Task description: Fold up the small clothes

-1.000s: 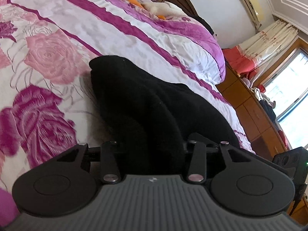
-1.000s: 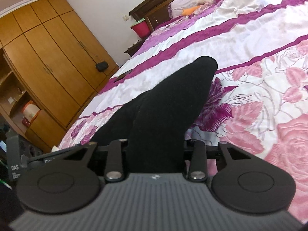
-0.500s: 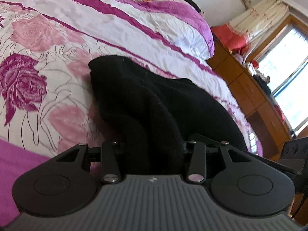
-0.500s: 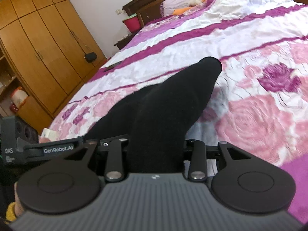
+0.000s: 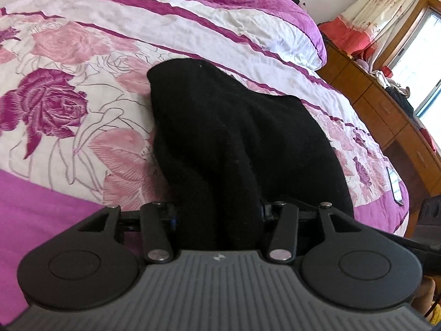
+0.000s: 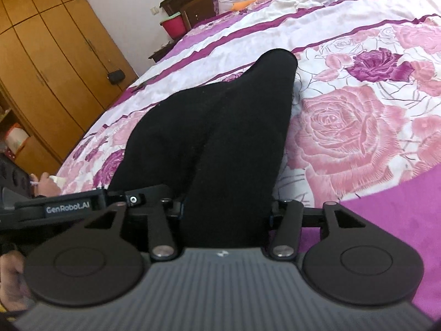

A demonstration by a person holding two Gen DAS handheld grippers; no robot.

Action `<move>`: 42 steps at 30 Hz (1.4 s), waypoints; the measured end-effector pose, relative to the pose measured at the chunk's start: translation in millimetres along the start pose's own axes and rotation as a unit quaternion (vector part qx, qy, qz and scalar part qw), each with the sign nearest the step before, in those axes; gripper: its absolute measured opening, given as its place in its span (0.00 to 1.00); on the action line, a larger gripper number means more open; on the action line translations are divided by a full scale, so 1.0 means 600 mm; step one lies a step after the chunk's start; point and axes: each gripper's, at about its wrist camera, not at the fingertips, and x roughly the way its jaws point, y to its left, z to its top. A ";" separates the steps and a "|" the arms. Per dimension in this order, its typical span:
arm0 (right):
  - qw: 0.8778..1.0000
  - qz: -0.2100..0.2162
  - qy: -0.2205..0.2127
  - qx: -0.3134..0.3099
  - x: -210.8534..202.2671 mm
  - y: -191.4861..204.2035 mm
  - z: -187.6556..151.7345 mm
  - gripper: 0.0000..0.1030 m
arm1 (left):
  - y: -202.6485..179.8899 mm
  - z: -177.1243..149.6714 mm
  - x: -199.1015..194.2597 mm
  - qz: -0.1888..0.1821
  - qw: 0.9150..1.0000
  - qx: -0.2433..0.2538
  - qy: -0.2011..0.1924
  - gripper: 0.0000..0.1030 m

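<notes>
Here, going from left to right, the left hand-held gripper has a bunched fold of the black knitted fleece garment between its fingers, and its jaws are opening; the fingertips are buried under the cloth, so whether the pads press on it cannot be told. The garment lies on the bed's quilted bedspread, white with pink and purple roses and purple stripes, its rounded far corner raised in a soft peak near a dark purple rose. Beyond the bed's right edge in this view stand a wooden dresser and pale floral curtains by a bright window. In the right wrist view the right hand-held gripper likewise has the black garment between its fingers with its jaws opening, and its grip cannot be told either. The cloth runs up to a rounded tip beside a large pink rose on the bedspread. To the left a wooden wardrobe lines the wall, and a person's hand shows at the frame edge.
</notes>
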 end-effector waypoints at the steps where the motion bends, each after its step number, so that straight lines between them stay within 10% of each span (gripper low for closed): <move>1: 1.000 -0.002 -0.002 -0.002 -0.005 0.000 -0.002 0.54 | -0.002 -0.002 -0.005 0.005 1.000 0.003 -0.002 0.54; 28: 0.990 -0.078 -0.051 -0.106 -0.139 0.077 -0.052 0.67 | -0.094 -0.084 -0.131 0.132 0.986 0.093 -0.030 0.88; 42: 0.987 -0.100 0.022 -0.127 -0.131 0.084 -0.096 0.67 | -0.112 -0.121 -0.097 0.175 0.978 0.112 0.011 0.92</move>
